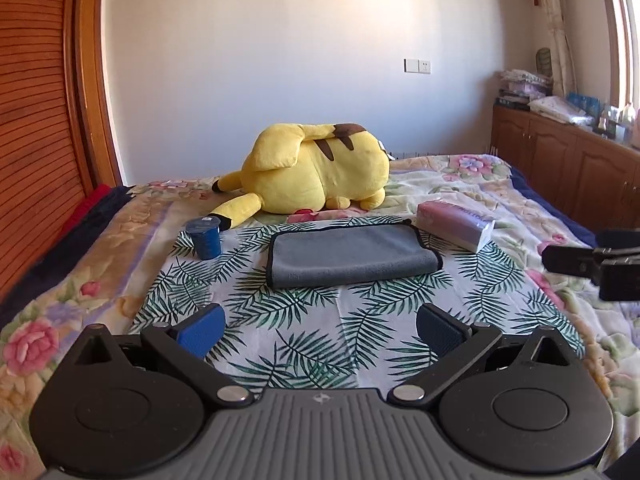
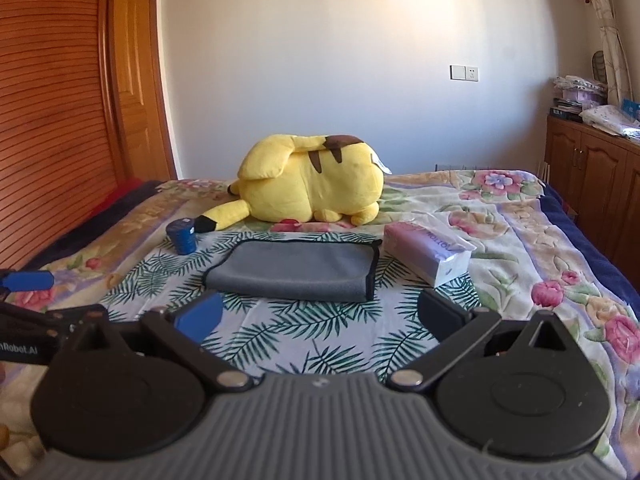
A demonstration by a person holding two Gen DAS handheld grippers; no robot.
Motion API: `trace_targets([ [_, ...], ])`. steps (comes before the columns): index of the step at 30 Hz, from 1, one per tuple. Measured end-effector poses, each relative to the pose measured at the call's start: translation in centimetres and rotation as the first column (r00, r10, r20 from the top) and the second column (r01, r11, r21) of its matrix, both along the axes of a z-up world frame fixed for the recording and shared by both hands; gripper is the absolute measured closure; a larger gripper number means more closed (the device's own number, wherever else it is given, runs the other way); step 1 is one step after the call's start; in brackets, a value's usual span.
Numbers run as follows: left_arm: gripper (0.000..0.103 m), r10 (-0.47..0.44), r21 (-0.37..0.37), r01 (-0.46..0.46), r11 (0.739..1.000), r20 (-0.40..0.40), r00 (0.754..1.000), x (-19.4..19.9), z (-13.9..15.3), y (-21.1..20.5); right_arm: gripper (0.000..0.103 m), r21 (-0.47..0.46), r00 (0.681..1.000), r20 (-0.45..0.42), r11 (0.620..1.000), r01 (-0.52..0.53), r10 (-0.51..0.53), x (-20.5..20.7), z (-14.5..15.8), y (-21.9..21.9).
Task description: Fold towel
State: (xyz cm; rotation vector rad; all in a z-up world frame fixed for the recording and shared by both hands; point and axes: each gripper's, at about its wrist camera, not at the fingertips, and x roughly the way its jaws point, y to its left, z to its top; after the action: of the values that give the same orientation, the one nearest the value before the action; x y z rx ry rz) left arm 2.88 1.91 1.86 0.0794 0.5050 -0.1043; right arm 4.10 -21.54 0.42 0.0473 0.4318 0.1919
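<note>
A grey towel [image 1: 352, 254] with a dark edge lies folded in half on a leaf-print cloth [image 1: 312, 332] on the bed; it also shows in the right wrist view [image 2: 296, 274]. My left gripper [image 1: 320, 330] is open and empty, held back from the towel's near edge. My right gripper [image 2: 318, 314] is open and empty, close to the towel's near folded edge. The right gripper's tip shows at the right edge of the left wrist view [image 1: 592, 264]. The left gripper shows at the left edge of the right wrist view [image 2: 30, 282].
A yellow plush toy [image 1: 316, 172] lies behind the towel. A blue cup [image 1: 206, 238] stands left of the towel. A pink tissue pack [image 1: 456, 226] lies to its right. A wooden wardrobe [image 1: 36, 140] is on the left, low cabinets [image 1: 560, 164] on the right.
</note>
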Motion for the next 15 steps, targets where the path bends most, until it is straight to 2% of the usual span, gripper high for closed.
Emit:
trace_targets([
  [15,0.016,0.01,-0.008,-0.01,1.0,-0.032,0.999,-2.1,-3.6,-0.6,0.0,0.002,0.999,-0.041,1.0,-0.01,0.01,-2.0,-3.3,0.6],
])
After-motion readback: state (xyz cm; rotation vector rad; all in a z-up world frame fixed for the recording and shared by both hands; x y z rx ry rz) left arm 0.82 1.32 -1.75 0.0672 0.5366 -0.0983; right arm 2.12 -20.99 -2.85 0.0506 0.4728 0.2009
